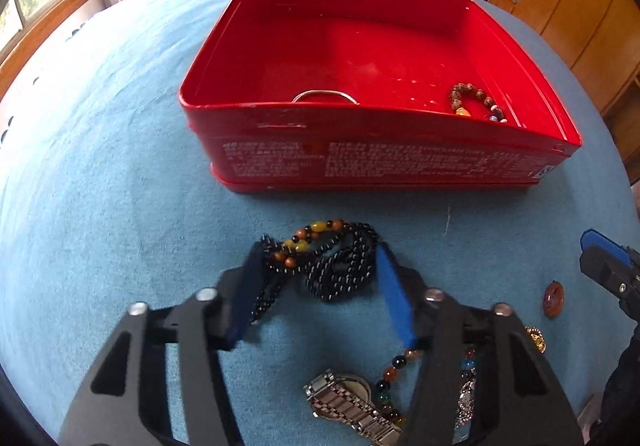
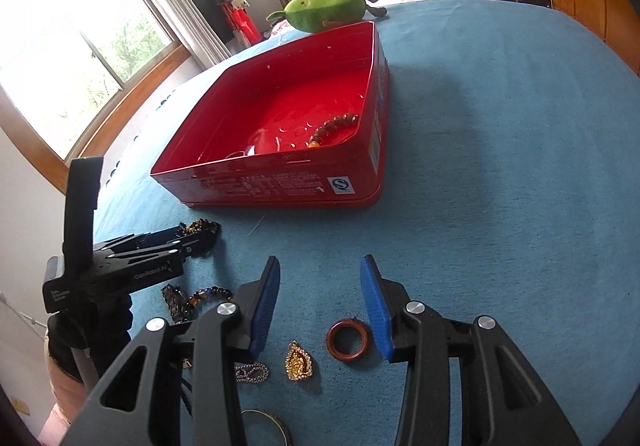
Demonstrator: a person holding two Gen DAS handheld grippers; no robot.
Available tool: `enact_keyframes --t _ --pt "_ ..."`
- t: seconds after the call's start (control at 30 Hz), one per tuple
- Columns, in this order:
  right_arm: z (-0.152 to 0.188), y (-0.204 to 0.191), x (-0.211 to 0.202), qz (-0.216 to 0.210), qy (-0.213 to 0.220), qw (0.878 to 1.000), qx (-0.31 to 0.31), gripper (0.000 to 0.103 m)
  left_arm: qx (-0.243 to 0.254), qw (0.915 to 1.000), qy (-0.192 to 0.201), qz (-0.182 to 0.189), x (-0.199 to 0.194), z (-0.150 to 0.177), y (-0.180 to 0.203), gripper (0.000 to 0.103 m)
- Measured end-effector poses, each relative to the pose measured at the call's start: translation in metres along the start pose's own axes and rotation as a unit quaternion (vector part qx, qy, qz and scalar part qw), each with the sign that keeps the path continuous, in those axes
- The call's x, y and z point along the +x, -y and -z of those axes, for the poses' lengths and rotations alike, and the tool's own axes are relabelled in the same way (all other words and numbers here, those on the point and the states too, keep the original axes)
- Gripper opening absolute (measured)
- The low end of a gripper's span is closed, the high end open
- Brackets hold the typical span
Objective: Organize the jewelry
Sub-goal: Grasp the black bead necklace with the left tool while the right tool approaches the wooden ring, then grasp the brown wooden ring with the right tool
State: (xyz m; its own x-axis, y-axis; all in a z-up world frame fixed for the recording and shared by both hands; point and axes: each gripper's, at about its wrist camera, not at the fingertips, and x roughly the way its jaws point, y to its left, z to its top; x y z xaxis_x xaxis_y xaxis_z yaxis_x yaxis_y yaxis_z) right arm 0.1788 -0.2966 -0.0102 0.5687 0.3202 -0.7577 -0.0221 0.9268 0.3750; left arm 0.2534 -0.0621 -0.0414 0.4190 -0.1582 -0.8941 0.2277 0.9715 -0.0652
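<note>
- The black bead necklace [image 1: 340,266], with a few amber beads at its top, lies heaped on the blue bedspread [image 1: 120,186] just in front of the red tin [image 1: 380,162].
- The left claw [image 1: 316,278] straddles that heap: its blue pads stand on either side, partly open, with the strands between them. The left pad seems to touch the beads (whether the right one presses I cannot tell), so I judge this a grasp being set, not yet made.
- The right claw [image 2: 320,306] hangs partly open with nothing between its pads; a red-brown ring [image 2: 347,338] lies just beside its right pad, and a gold pendant [image 2: 298,362] sits near, lower down.
- Already in the tin: a brown bead bracelet [image 1: 476,102] near the front right corner and a thin metal bangle [image 1: 324,96] against the front wall.
- Still out on the bedspread: the necklace, ring and pendant, a steel watch [image 1: 348,406], a coloured bead bracelet [image 1: 394,370], a silver chain [image 2: 252,371] and a dark bangle [image 2: 268,422] at the lower edge of the right view.
- So the job looks early, with two pieces stored and about seven left.
- Behind the tin a green plush toy [image 2: 328,6] rests on the bed.
</note>
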Motion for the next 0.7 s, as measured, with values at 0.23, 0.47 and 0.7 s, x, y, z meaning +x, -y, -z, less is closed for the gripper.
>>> enact_keyframes --t 0.23,0.47,0.7 --pt "0.001 0.007 -0.001 -0.001 0.002 1.0 0.011 0.043 -0.001 0.9998 0.003 0.02 -0.003 0.002 -0.001 0.018" --pt "0.005 0.015 -0.005 -0.005 0.003 1.0 0.02 0.043 -0.017 0.999 0.017 0.037 -0.028 0.01 -0.013 0.012" --pt "0.014 0.016 -0.004 -0.001 -0.006 1.0 0.018 0.043 -0.017 0.9965 0.061 0.055 -0.071 0.015 -0.015 0.012"
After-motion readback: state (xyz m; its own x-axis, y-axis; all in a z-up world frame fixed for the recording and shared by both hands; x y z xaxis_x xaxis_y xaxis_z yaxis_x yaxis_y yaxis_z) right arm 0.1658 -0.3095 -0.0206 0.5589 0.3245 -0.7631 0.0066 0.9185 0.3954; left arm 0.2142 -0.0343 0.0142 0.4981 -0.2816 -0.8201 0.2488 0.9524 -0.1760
